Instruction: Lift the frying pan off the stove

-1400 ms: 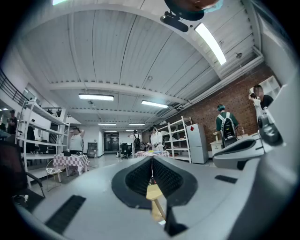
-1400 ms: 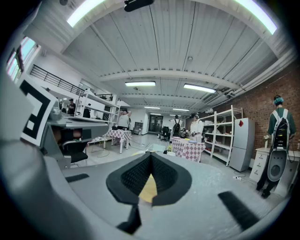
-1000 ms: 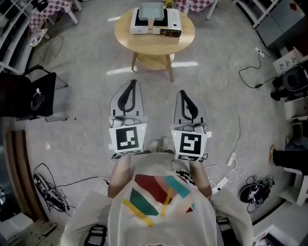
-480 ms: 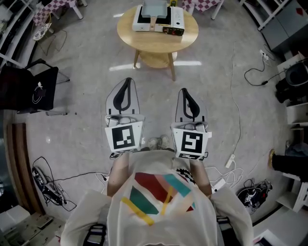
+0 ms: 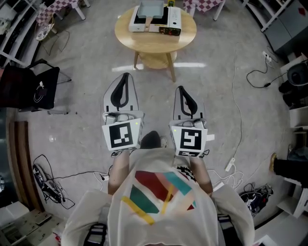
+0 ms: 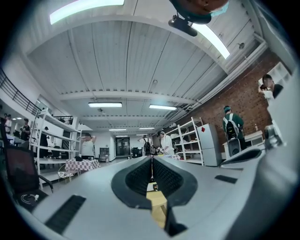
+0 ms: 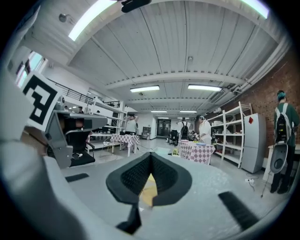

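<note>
The jaws of the left gripper [image 6: 151,158] are seen pressed together along their ribbed black pads, with nothing held between them; those of the right gripper [image 7: 151,154] are likewise closed and empty; only a sliver of pale yellow wood is glimpsed through each gap.

In the head view both grippers are held side by side at waist height over the grey floor, tips forward; the round pale wooden table [image 5: 186,39] is found ahead of them, well apart.

On that table a white tabletop stove [image 5: 136,23] is set, and the grey square frying pan [image 5: 151,8] rests on it; the task is judged not yet begun.

The pan's light wooden handle [image 5: 150,27] is laid along its long axis straight back toward the person; it is placed roughly midway between the lines of the two grippers, so neither can be called clearly nearer; an approach forward and an opening of the jaws are judged necessary before the handle can be taken end-on.
</note>
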Demonstrator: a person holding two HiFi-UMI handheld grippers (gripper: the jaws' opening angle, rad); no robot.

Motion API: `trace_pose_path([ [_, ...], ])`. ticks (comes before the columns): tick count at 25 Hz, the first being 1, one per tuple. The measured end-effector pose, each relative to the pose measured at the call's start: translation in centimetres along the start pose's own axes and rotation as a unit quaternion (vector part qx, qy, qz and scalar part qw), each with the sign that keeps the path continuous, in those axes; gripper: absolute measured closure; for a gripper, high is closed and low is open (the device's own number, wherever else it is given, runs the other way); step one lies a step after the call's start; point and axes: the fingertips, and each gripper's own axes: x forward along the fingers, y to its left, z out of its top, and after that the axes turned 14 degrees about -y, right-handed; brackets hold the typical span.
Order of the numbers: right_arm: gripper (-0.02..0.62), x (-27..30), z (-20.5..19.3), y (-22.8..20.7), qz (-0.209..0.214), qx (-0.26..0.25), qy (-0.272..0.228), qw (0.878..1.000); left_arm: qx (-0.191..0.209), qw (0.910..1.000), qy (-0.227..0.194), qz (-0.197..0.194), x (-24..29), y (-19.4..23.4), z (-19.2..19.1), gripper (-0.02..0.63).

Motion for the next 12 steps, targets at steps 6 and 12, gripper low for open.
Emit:
trace_pose_path([
  [6,0.600,-0.2,0.2,0.4,0.032,-0.043,-0.002,0.999,0.011,0.9999,0.001,0.006,0.1,-0.6,0.3,0.600],
  [12,0.600,0.0,0.2,-1.0,0.023,-0.054,-0.005,0.998,0.019,0.9998,0.001,-0.002,1.1,-1.3,-0.1,0.600],
])
